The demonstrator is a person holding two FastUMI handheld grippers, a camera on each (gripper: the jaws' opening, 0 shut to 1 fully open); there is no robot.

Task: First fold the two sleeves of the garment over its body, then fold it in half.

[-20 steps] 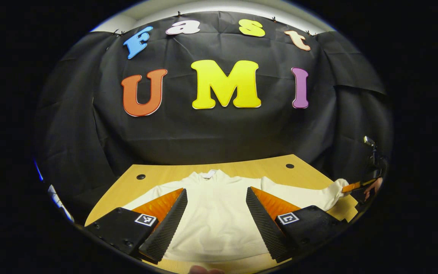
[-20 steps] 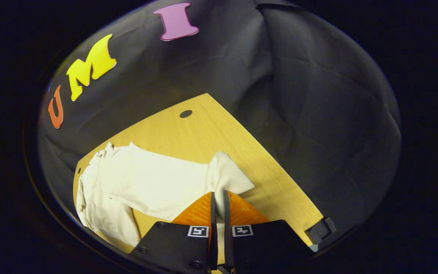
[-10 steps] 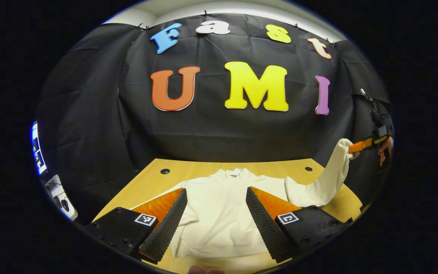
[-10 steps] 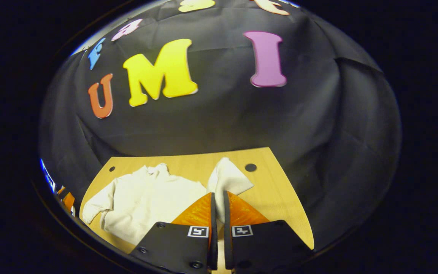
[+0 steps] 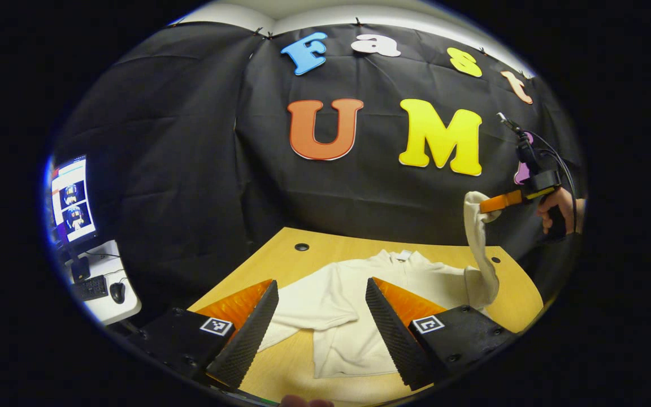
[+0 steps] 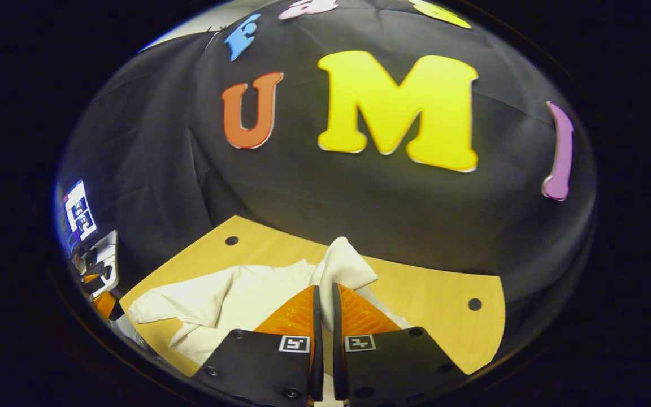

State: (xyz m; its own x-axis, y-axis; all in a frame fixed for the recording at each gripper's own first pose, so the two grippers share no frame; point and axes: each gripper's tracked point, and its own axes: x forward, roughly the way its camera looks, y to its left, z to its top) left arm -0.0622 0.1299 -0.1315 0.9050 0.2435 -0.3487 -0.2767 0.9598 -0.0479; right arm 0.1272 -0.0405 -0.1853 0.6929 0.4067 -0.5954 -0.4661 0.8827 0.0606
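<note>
**Right claw lifts sleeve cuff; first fold under way**

Left claw (image 5: 314,333): fingers spread wide, holding nothing, hovering at the near edge of the pale wooden table (image 5: 280,265) above the garment's hem.

Cream long-sleeved knit garment (image 5: 354,299): lying flat on the table, collar toward the booth wall; its left sleeve (image 5: 303,302) rests on the wood.

Right sleeve (image 5: 481,249): a second ago flat on the table, now raised in a steep hanging column.

Right claw (image 6: 323,308): fingers pressed together, pinching the sleeve cuff (image 6: 345,265), carried up and inward since then.

Judgement: the sleeve looks ready to be laid across the body; second sleeve and halving remain.

Far left: a desk with monitor (image 5: 71,198).
</note>
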